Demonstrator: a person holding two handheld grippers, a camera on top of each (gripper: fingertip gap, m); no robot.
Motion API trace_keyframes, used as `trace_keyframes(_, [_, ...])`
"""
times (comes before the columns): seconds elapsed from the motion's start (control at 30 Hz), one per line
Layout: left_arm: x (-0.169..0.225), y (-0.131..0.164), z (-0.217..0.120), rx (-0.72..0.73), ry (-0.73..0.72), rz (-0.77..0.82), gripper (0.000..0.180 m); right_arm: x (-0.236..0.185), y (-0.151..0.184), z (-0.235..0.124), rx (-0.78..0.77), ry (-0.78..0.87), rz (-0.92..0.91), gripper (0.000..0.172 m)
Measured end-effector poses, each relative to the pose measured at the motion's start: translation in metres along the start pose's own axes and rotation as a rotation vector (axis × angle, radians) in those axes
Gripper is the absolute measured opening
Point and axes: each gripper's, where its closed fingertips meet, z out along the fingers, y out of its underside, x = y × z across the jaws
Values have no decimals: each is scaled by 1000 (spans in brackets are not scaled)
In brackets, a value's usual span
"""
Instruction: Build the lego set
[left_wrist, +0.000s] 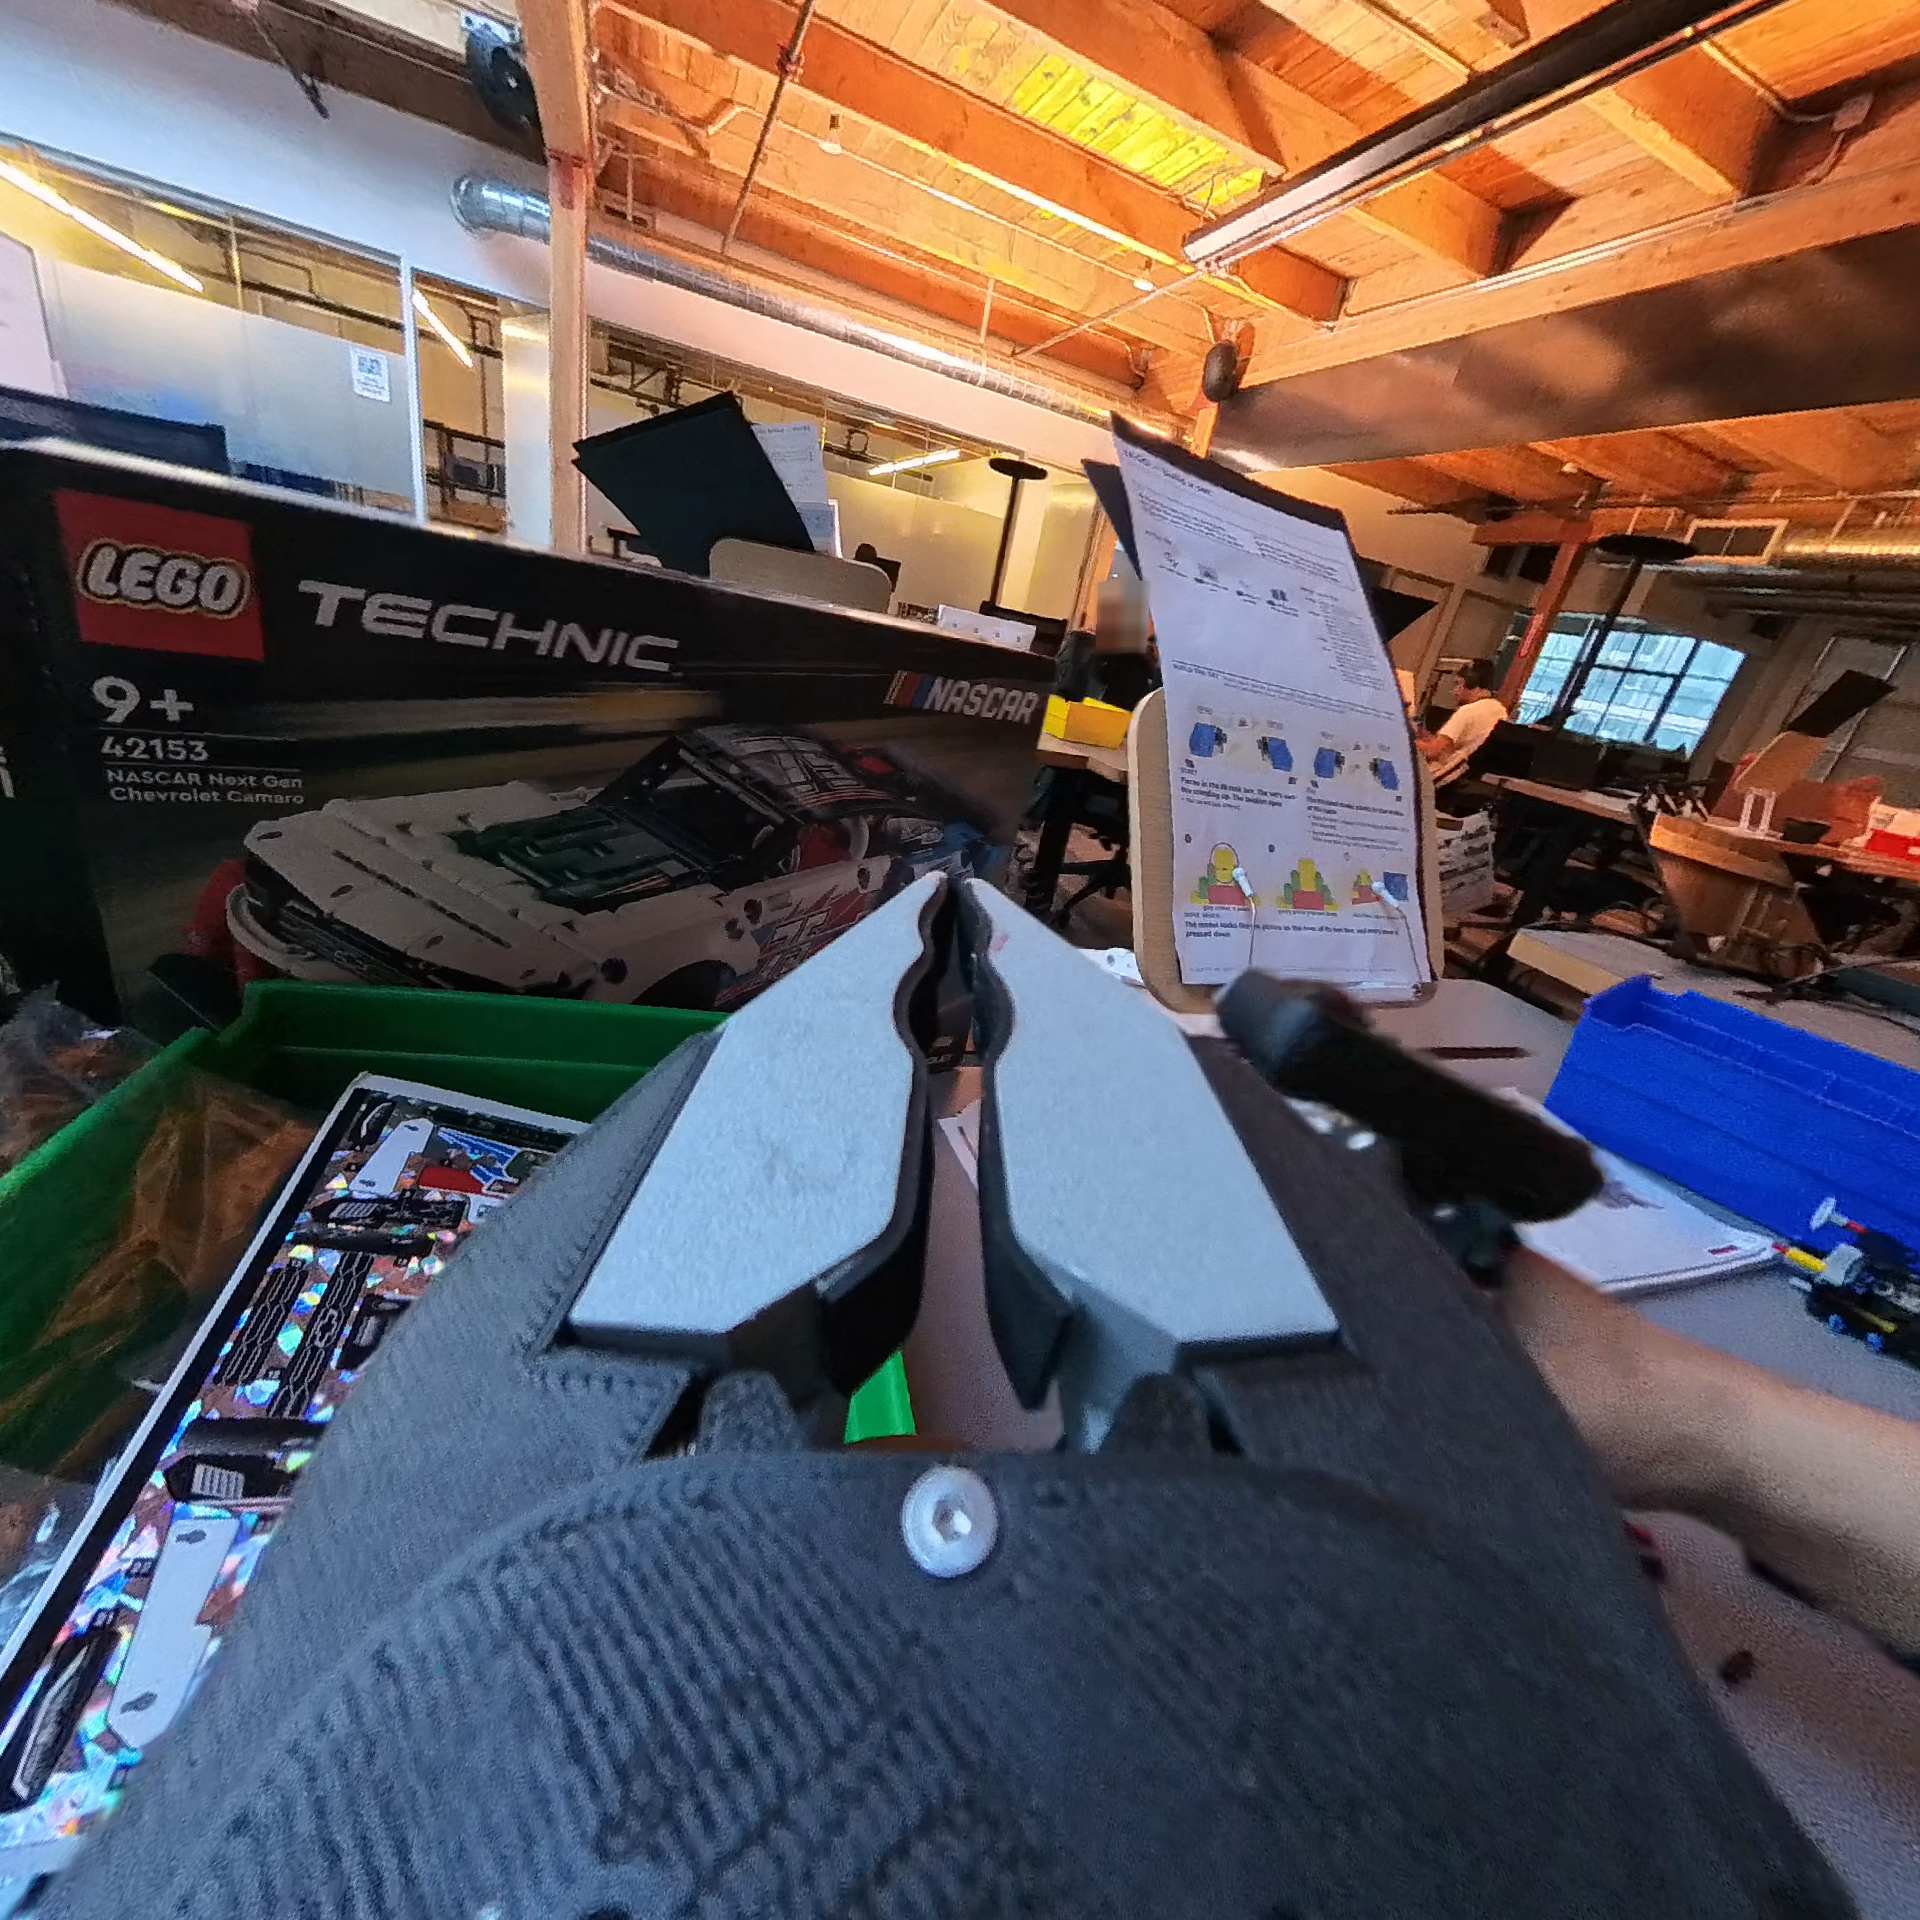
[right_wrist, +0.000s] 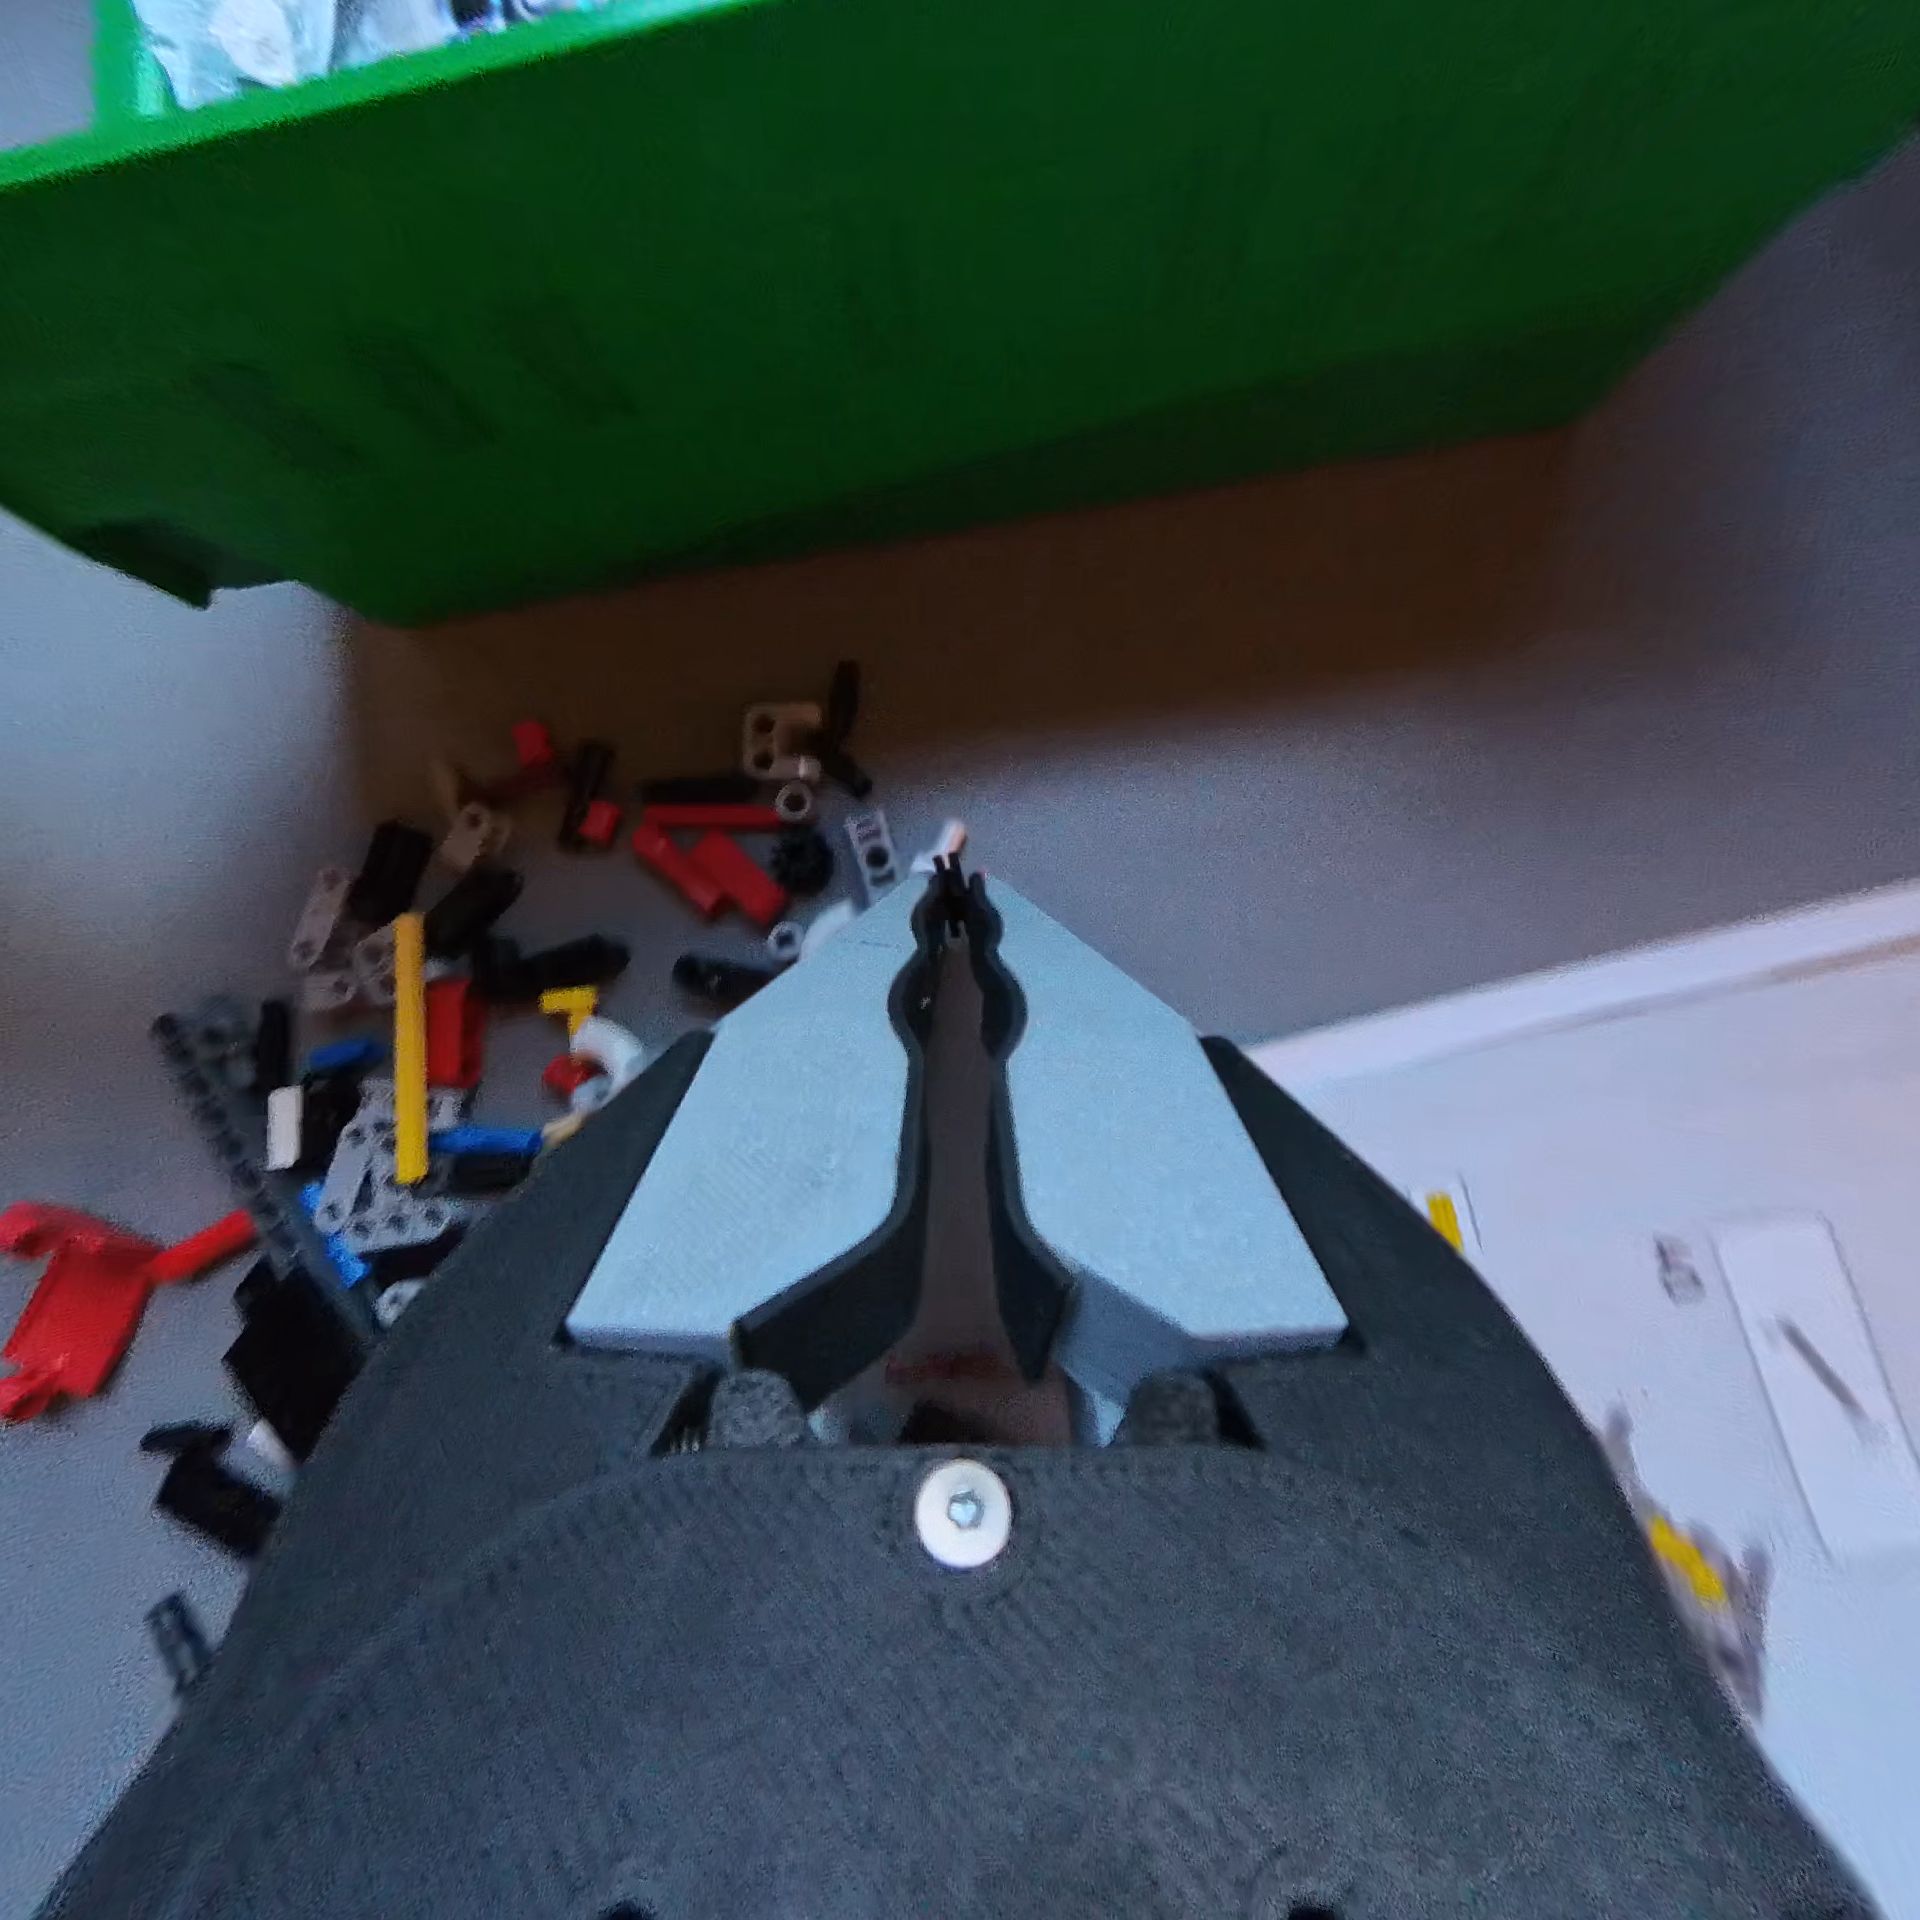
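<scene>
**Both grippers closed, right one pinching a tiny black part**

The right gripper (right_wrist: 951, 883) is low over the grey table (right_wrist: 1299, 790), jaws closed on a small black piece (right_wrist: 945, 871) that pokes out past the tips. It sits just right of the pile of loose pieces (right_wrist: 468, 987), with the green bin (right_wrist: 831, 312) beyond and a white booklet (right_wrist: 1662, 1195) to its right.

The left gripper (left_wrist: 954, 885) is raised and pointing at the toy car box (left_wrist: 468, 727), fingertips together and nothing visibly between them. A sticker sheet (left_wrist: 260, 1351) lies below it.
</scene>
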Motion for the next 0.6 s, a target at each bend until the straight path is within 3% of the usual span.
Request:
trace_keyframes(0.2, [29, -4, -2, 28, 55, 126, 2, -21, 12, -94, 169, 88, 26, 15])
trace_keyframes(0.33, [81, -10, -8, 118, 199, 221, 0, -31, 55, -148, 230, 164, 61, 17])
trace_keyframes(0.43, [109, 13, -2, 53, 278, 272, 0, -29, 98, -185, 253, 263, 87, 17])
trace_keyframes(0.6, [150, 75, 12, -172, 429, 278, 2, -19, 158, -251, 386, 399, 199, 17])
